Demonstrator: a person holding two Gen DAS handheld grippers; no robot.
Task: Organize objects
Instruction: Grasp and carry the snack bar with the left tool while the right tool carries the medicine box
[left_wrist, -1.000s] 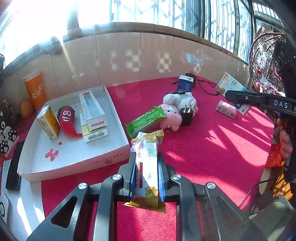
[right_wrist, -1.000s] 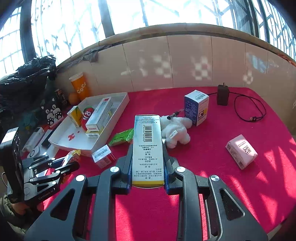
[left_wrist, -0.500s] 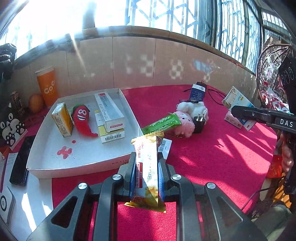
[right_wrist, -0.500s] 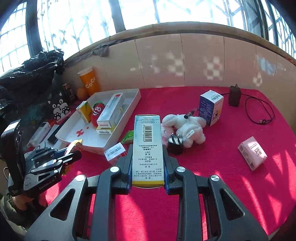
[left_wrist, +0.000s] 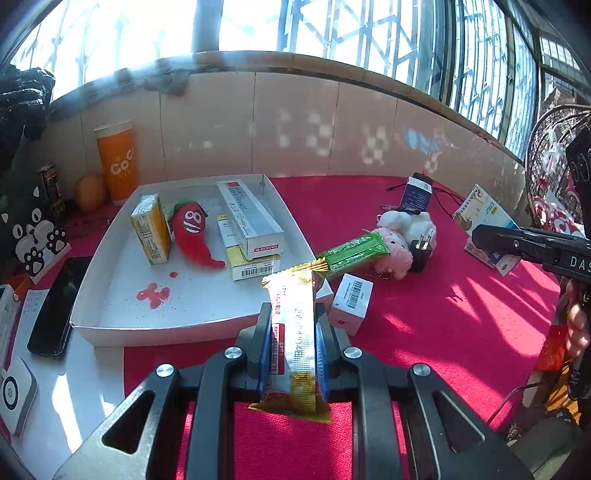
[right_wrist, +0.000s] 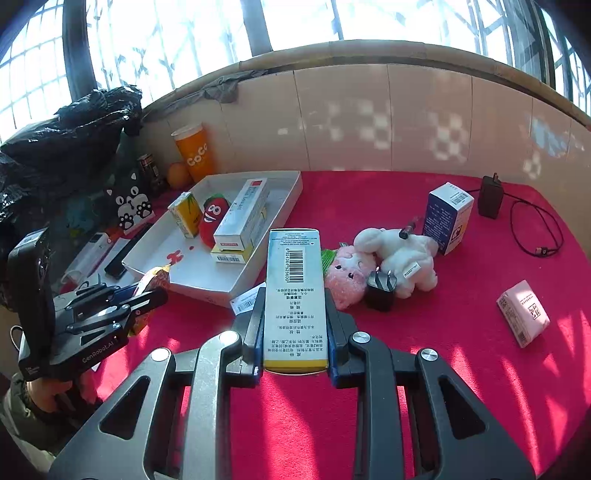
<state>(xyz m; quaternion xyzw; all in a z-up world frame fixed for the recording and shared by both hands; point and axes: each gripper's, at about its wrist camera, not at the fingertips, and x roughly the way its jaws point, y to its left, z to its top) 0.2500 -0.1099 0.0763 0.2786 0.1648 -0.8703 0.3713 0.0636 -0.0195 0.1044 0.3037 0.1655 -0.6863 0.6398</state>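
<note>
Two grippers are carrying cargo: your left gripper (left_wrist: 291, 332) is clamping the snack packet (left_wrist: 295, 332) lengthwise, nearest the white tray (left_wrist: 166, 326) just ahead-left; your right gripper (right_wrist: 293, 317) is pinching the long box (right_wrist: 294, 295).

A red-covered table (right_wrist: 461, 369) filled the frame's lower half. On it lay a white tray (right_wrist: 258, 273) at centre left, 2 plush toys (right_wrist: 391, 254) mid-frame, and a pink packet (right_wrist: 522, 313) at right.

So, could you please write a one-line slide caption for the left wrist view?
Left gripper holding a snack packet near the white tray on the red cloth.
</note>
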